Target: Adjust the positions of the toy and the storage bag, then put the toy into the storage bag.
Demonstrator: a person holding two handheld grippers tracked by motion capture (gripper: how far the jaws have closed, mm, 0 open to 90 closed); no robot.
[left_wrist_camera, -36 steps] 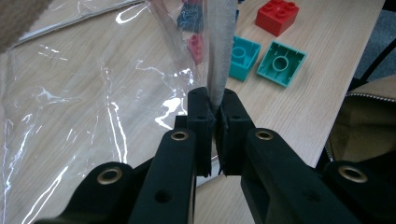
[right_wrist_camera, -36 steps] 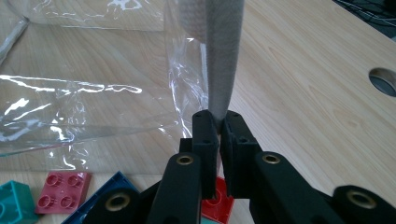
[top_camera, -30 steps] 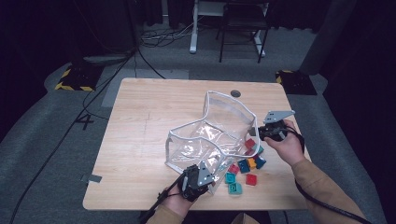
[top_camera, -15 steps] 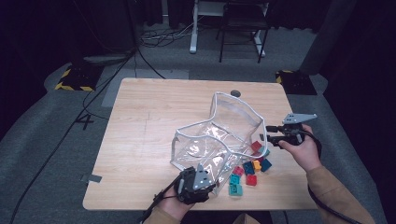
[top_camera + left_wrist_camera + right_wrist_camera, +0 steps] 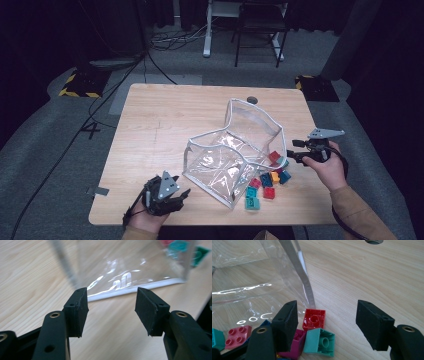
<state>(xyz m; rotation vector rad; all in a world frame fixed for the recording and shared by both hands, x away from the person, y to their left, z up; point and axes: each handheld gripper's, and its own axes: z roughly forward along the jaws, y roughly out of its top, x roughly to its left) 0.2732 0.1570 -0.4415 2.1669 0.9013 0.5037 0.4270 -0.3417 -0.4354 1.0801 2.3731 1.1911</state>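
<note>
Clear plastic bag (image 5: 235, 150), one; two open grippers.

A light wooden table (image 5: 165, 120) with a pale grain carries everything, and a small round hole (image 5: 252, 100) is cut near its far edge. A clear plastic bag (image 5: 235, 155) with a white-trimmed rim lies crumpled on the right half of the top, one part standing up toward the far side. Just beside the bag's near right corner sits a loose cluster of toy bricks (image 5: 267, 180) (red, teal, blue, pink, and one that looks orange or yellow), resting directly on the wood and touching one another. A red brick (image 5: 313, 319) lies against the bag's trimmed edge, with a teal brick (image 5: 319, 342) just in front of it. The left half of the top is bare wood.
</note>
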